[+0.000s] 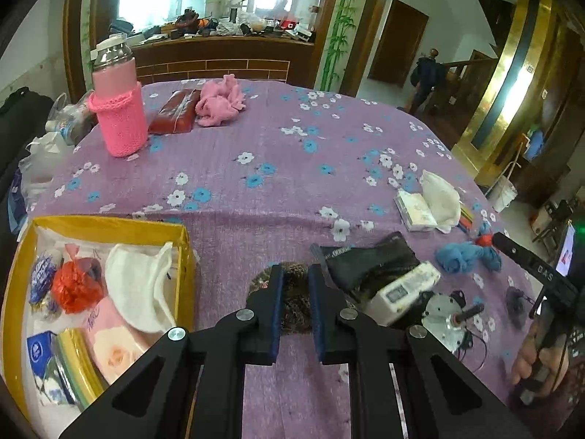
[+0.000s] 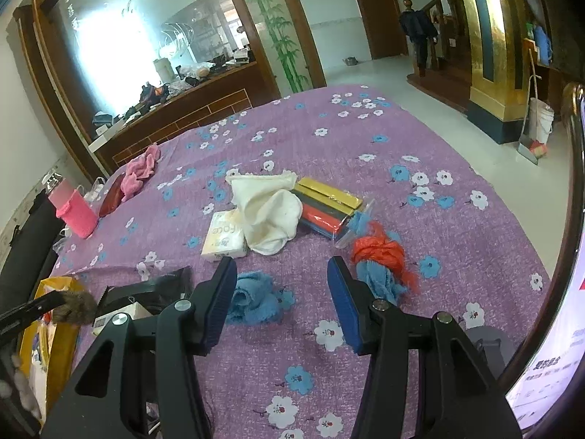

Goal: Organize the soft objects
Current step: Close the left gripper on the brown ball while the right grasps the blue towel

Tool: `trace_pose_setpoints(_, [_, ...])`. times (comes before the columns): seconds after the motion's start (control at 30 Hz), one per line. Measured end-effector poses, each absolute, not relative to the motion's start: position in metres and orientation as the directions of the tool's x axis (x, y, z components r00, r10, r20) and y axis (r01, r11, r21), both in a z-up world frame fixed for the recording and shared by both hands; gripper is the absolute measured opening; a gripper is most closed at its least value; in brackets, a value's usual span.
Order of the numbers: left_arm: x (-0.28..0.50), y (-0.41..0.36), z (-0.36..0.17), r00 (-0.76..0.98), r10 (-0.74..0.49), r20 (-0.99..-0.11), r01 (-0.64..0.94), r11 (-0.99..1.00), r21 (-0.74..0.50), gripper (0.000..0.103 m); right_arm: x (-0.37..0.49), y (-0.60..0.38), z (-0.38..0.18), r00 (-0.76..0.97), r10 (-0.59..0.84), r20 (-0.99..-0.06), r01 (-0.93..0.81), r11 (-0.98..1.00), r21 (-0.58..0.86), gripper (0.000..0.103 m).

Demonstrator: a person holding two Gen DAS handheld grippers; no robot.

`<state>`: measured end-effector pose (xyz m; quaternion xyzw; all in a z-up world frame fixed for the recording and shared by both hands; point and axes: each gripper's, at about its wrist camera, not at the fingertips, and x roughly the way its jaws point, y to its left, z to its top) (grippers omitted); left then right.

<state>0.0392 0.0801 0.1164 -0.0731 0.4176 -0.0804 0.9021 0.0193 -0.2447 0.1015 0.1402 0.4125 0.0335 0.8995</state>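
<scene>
Fur pouf (image 1: 294, 298) sits clenched in the left gripper (image 1: 295, 285), near the yellow box (image 1: 109, 224) on its left, likely bound there; the right gripper (image 2: 281, 285) hangs slack over the blue cloth (image 2: 252, 301)

Both cameras ride low and close over the purple flowered tablecloth (image 1: 256, 183), angled down along their fingers toward the far mirror wall — the left sits nearer the yellow box (image 1: 109, 225), and both catch the white cloth (image 2: 270, 208).
</scene>
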Motion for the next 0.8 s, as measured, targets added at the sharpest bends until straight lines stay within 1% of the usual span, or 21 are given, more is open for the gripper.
trace_pose_setpoints(0.1, [0.039, 0.080, 0.108, 0.621, -0.197, -0.759, 0.079, 0.979, -0.190, 0.009, 0.019, -0.244, 0.101, 0.654, 0.173, -0.736, 0.053, 0.960, 0.274, 0.050])
trace_pose_setpoints(0.17, [0.042, 0.081, 0.104, 0.623, -0.180, -0.761, 0.073, 0.982, -0.172, 0.015, 0.019, -0.243, 0.101, 0.657, 0.176, -0.734, 0.048, 0.961, 0.273, 0.050])
trace_pose_setpoints(0.2, [0.041, 0.082, 0.107, 0.626, -0.172, -0.760, 0.074, 0.984, -0.162, 0.032, 0.019, -0.243, 0.101, 0.657, 0.176, -0.733, 0.047, 0.961, 0.273, 0.050])
trace_pose_setpoints(0.23, [0.043, 0.080, 0.105, 0.631, -0.161, -0.759, 0.073, 0.986, -0.148, 0.053, 0.020, -0.242, 0.101, 0.655, 0.181, -0.733, 0.043, 0.961, 0.275, 0.050])
trace_pose_setpoints(0.3, [0.044, 0.073, 0.101, 0.636, -0.128, -0.761, 0.062, 0.991, -0.115, 0.071, 0.020, -0.241, 0.100, 0.652, 0.182, -0.736, 0.039, 0.961, 0.273, 0.050])
trace_pose_setpoints(0.33, [0.045, 0.070, 0.098, 0.636, -0.119, -0.763, 0.063, 0.993, -0.103, 0.073, 0.020, -0.241, 0.099, 0.652, 0.180, -0.737, 0.039, 0.962, 0.270, 0.050])
trace_pose_setpoints(0.4, [0.048, 0.063, 0.090, 0.626, -0.135, -0.768, 0.082, 0.991, -0.108, 0.072, 0.020, -0.241, 0.099, 0.653, 0.180, -0.736, 0.038, 0.963, 0.268, 0.049])
trace_pose_setpoints(0.47, [0.052, 0.059, 0.080, 0.596, -0.181, -0.782, 0.103, 0.984, -0.148, 0.057, 0.020, -0.240, 0.099, 0.653, 0.179, -0.736, 0.037, 0.963, 0.267, 0.050])
trace_pose_setpoints(0.5, [0.054, 0.057, 0.078, 0.587, -0.193, -0.787, 0.111, 0.981, -0.158, 0.056, 0.020, -0.240, 0.099, 0.652, 0.183, -0.736, 0.035, 0.962, 0.270, 0.050])
trace_pose_setpoints(0.6, [0.050, 0.049, 0.078, 0.599, -0.184, -0.779, 0.139, 0.982, -0.125, 0.054, 0.020, -0.239, 0.100, 0.654, 0.202, -0.729, 0.018, 0.959, 0.282, 0.050])
trace_pose_setpoints(0.7, [0.040, 0.053, 0.082, 0.601, -0.232, -0.765, 0.161, 0.972, -0.169, 0.053, 0.020, -0.244, 0.105, 0.658, 0.230, -0.717, 0.023, 0.946, 0.324, 0.050])
trace_pose_setpoints(0.8, [0.025, 0.067, 0.093, 0.618, -0.270, -0.738, 0.150, 0.962, -0.227, 0.053, 0.025, -0.251, 0.107, 0.626, 0.312, -0.714, 0.041, 0.902, 0.430, 0.050])
